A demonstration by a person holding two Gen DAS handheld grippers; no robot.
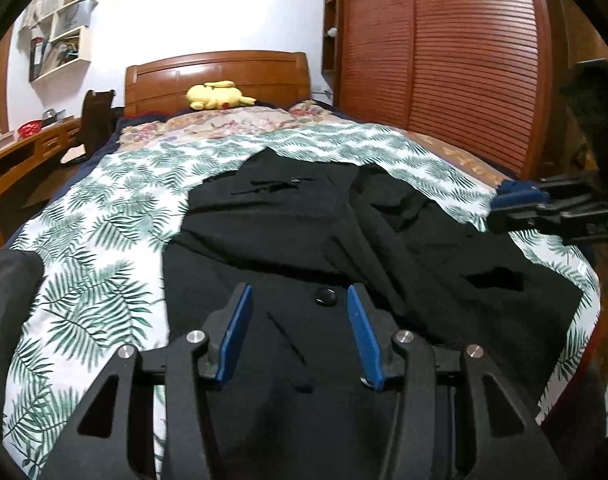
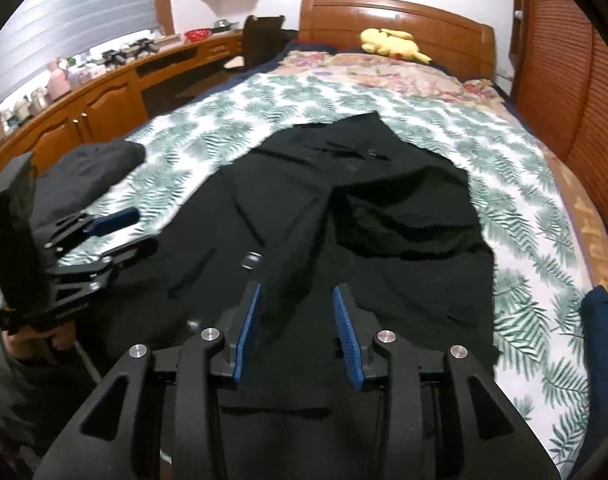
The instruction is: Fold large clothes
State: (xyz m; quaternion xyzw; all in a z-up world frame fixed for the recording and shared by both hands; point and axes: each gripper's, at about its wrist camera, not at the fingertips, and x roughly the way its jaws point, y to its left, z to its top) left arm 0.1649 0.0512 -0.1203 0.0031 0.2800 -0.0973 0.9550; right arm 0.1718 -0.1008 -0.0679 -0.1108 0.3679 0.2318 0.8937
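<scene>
Black cloth, heavy-looking: a black coat (image 1: 304,232) lies spread along the middle of the bed (image 1: 103,208), hem toward the foot edge nearest us, collar end toward the headboard. One front panel lies folded over and rumpled on the right half. A large button (image 1: 325,295) shows just ahead of the left gripper (image 1: 299,296).

Both our tools hang above the near hem. Left gripper: jaws spread, nothing between them. Right gripper (image 2: 297,294): also released, with a raised ridge of fabric running up between its blue fingers (image 2: 247,328) but not pinched.

Risks, as we judge them: black on black hides the true edge, so we may pinch two layers or only the fold; the rumpled panel could get trapped in the next fold; the coat's weight may slip from a shallow bite.
</scene>
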